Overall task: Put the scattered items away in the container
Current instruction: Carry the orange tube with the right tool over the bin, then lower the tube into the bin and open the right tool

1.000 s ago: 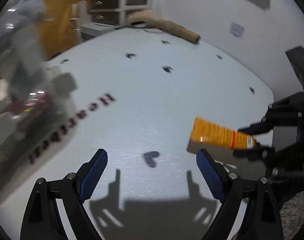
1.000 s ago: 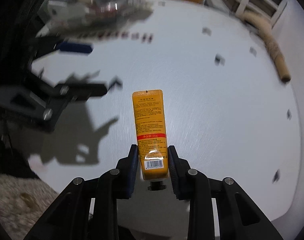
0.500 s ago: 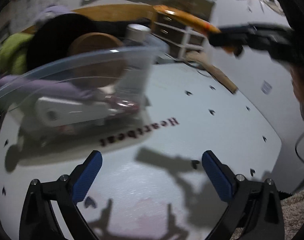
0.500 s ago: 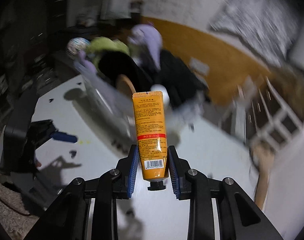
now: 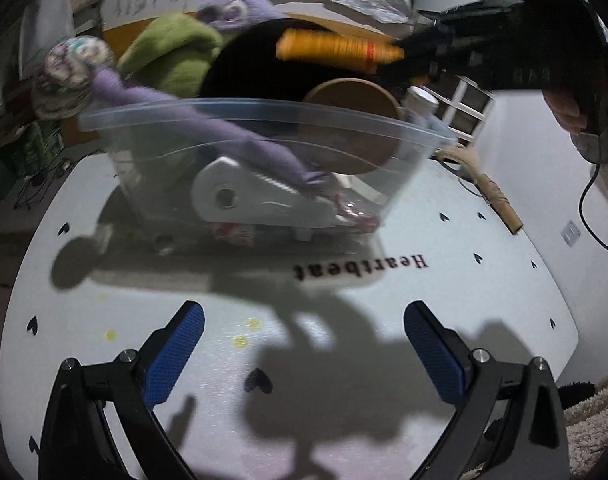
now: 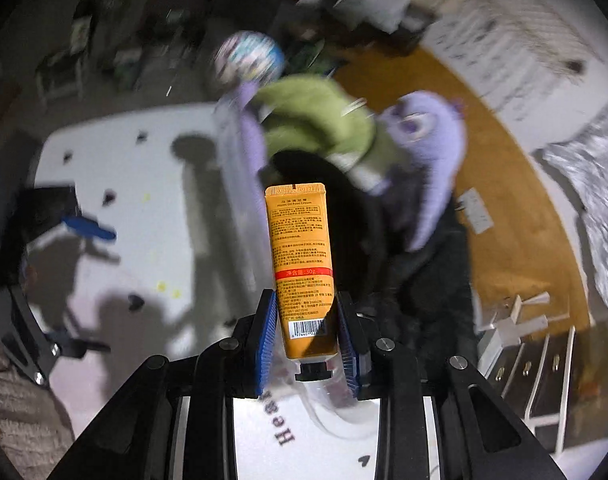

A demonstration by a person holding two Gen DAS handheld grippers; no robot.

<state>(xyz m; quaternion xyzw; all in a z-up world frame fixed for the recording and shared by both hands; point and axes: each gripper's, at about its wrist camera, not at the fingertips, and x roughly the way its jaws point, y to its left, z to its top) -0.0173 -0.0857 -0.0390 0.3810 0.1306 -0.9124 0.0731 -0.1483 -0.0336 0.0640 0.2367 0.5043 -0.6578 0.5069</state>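
My right gripper (image 6: 306, 326) is shut on an orange tube of cream (image 6: 300, 256), cap toward the camera. In the left wrist view that orange tube (image 5: 336, 49) hangs in the air above the clear plastic container (image 5: 264, 120), held by the right gripper (image 5: 420, 56) at the upper right. The container stands on the white table (image 5: 444, 300) and holds a purple and green plush toy (image 5: 172, 48), a round wooden lid (image 5: 352, 124), a silver object (image 5: 256, 200) and a white bottle (image 5: 422, 100). My left gripper (image 5: 302, 340) is open over bare table in front of the container.
A rolled brown mat (image 5: 496, 196) lies at the table's far right edge. A person's hand (image 5: 564, 108) holds the right gripper. White drawers (image 6: 544, 368) and an orange floor mat (image 6: 504, 184) lie beyond the table. Small yellow specks (image 5: 240, 338) mark the table near my left gripper.
The right gripper has carried the orange tube up from the table to above the container. The left gripper has swung round to face the container, its jaws a little wider.
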